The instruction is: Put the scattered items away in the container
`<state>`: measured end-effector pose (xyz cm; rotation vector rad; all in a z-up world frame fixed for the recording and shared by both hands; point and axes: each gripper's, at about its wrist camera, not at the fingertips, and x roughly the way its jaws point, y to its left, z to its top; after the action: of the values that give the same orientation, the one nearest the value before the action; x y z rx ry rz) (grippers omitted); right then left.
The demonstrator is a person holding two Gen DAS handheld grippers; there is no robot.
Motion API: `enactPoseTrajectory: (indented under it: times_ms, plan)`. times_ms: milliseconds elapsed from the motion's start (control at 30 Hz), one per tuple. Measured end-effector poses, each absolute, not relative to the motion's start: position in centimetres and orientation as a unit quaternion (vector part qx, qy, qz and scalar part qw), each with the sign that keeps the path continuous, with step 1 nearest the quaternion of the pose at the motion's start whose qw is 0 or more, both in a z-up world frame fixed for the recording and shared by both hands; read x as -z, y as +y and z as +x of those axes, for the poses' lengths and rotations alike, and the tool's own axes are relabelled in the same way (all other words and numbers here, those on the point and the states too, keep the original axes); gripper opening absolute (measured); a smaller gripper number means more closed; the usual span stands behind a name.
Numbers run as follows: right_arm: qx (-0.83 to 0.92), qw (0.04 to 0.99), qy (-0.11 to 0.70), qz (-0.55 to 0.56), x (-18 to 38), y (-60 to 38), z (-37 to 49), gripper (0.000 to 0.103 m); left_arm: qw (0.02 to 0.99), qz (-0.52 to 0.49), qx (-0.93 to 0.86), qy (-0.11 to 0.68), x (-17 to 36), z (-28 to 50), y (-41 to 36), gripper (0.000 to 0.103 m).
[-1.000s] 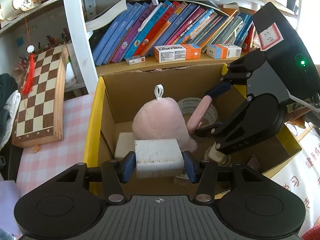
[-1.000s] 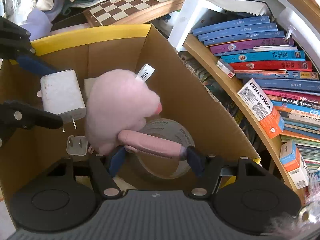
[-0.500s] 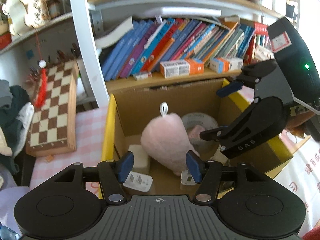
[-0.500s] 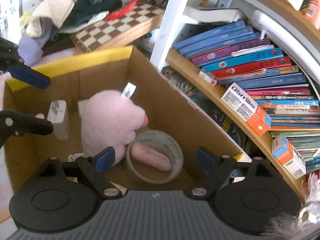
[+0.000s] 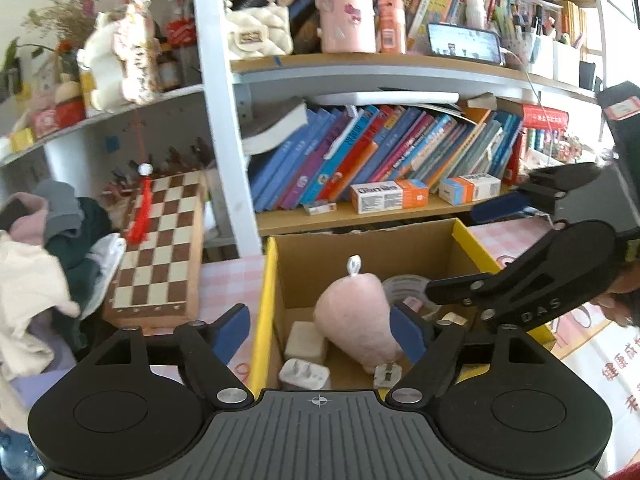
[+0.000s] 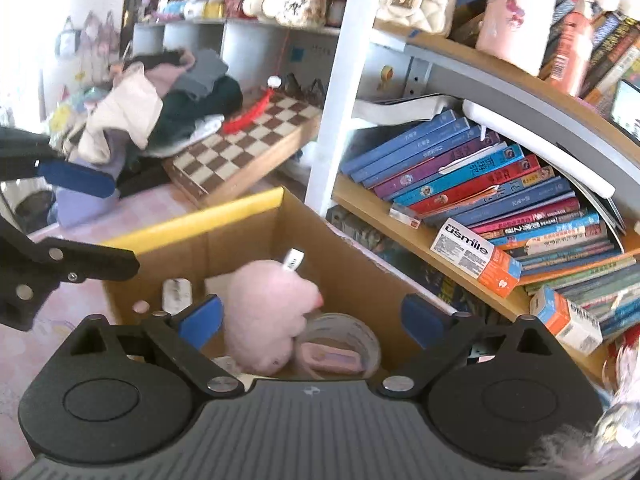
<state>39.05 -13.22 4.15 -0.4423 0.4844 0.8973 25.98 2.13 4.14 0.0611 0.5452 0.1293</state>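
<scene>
The cardboard box (image 5: 362,246) with yellow rims stands below the bookshelf; it also shows in the right wrist view (image 6: 248,240). Inside lie a pink plush toy (image 5: 356,316), a white charger (image 5: 305,374), a white block (image 5: 306,342), a tape roll (image 6: 340,338) and a pink utility knife (image 6: 328,358) inside the roll. My left gripper (image 5: 320,330) is open and empty, raised above the box's near side. My right gripper (image 6: 312,314) is open and empty, raised above the box; it also appears at the right of the left wrist view (image 5: 500,248).
A chessboard (image 5: 160,244) leans left of the box, with a pile of clothes (image 5: 44,256) beyond it. A bookshelf (image 5: 372,160) with books and small cartons stands right behind the box. A white shelf post (image 5: 224,120) rises at the box's back left.
The left gripper let the white charger go into the box and the right gripper let the pink knife go into the tape roll. Both opened wide and rose away from the box.
</scene>
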Motion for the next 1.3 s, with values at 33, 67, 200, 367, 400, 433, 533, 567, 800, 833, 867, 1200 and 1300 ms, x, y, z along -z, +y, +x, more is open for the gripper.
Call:
enactPoseTrajectory:
  times_ms: [33,67,200,367,400,433,533,567,800,833,867,1200,1300]
  plan:
    - [-0.422,0.854,0.227,-0.203,-4.2,-13.4,38.4,0.097,0.961,0.031,-0.069,0.266,-4.0,25.5,2.1,0.085]
    - [-0.417,0.859,0.223,-0.197,-4.2,-13.7,37.8,0.097,0.961,0.032,-0.075,0.263,-3.9,25.1,2.1,0.085]
    - [-0.392,0.881,0.196,-0.180,-4.3,-14.9,34.9,0.099,0.963,0.027,-0.086,0.254,-3.7,23.2,2.2,0.089]
    - [-0.344,0.907,0.186,-0.156,-4.2,-16.8,31.7,0.100,0.966,0.016,-0.087,0.241,-3.8,21.2,2.7,0.091]
    - [-0.334,0.911,0.188,-0.150,-4.2,-17.1,31.2,0.100,0.967,0.012,-0.086,0.239,-3.8,20.8,2.9,0.091]
    - [-0.325,0.915,0.193,-0.143,-4.1,-17.4,30.6,0.100,0.968,0.008,-0.085,0.237,-3.8,20.4,3.0,0.092]
    - [-0.299,0.923,0.206,-0.128,-3.6,-18.2,29.0,0.100,0.969,-0.003,-0.080,0.233,-3.7,19.2,3.4,0.094]
    - [-0.291,0.925,0.210,-0.125,-3.5,-18.3,28.4,0.100,0.969,-0.005,-0.078,0.233,-3.6,18.7,3.5,0.094]
    - [-0.243,0.938,0.222,-0.106,-2.4,-18.4,23.7,0.100,0.968,-0.006,-0.068,0.241,-2.8,15.4,3.7,0.096]
    - [-0.240,0.939,0.224,-0.106,-2.3,-18.3,23.0,0.100,0.968,-0.005,-0.067,0.244,-2.6,14.9,3.7,0.096]
    - [-0.238,0.938,0.227,-0.108,-2.1,-18.2,22.3,0.100,0.967,-0.004,-0.067,0.246,-2.5,14.4,3.6,0.096]
    - [-0.238,0.932,0.237,-0.132,-1.1,-17.2,16.3,0.101,0.964,-0.008,-0.060,0.258,-1.3,10.0,3.4,0.097]
    - [-0.236,0.933,0.239,-0.132,-0.9,-17.2,14.7,0.101,0.963,-0.007,-0.057,0.265,-0.9,8.8,3.1,0.097]
